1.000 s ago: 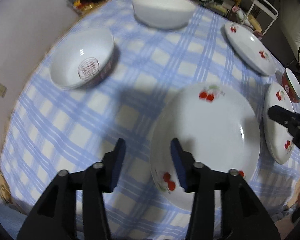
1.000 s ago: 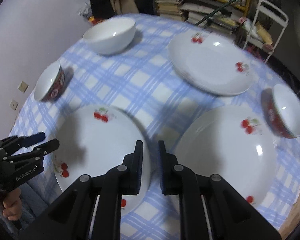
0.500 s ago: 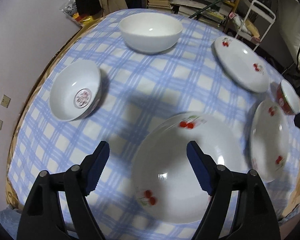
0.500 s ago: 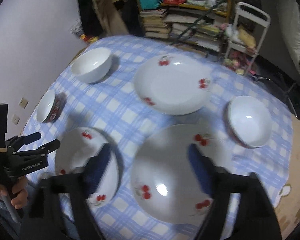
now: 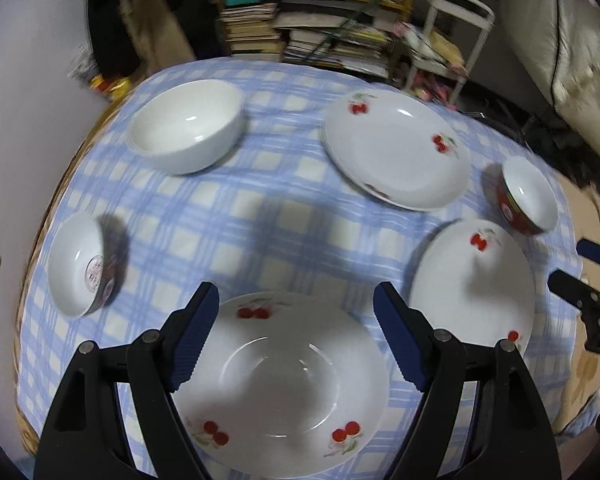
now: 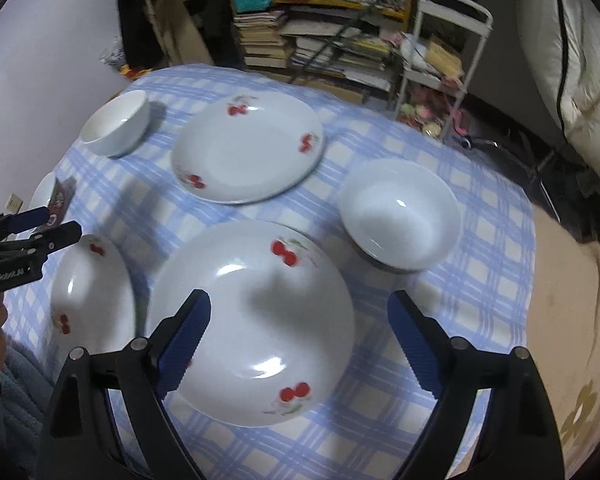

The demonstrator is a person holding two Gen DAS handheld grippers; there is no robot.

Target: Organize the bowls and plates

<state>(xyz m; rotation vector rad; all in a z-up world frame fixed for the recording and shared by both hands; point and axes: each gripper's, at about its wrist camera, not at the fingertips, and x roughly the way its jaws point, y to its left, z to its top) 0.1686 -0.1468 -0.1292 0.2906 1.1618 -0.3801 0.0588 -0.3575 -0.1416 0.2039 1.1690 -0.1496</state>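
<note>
Both the left gripper (image 5: 296, 338) and right gripper (image 6: 298, 342) hang spread and empty, each above its own white cherry-printed ceramic plate (image 5: 278, 384), the right's (image 6: 252, 324) dead ahead.

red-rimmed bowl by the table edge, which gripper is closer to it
Right. The right gripper hovers over the plate next to the red-rimmed bowl, open. The left gripper, also open, is over the next plate, farther away.
</note>
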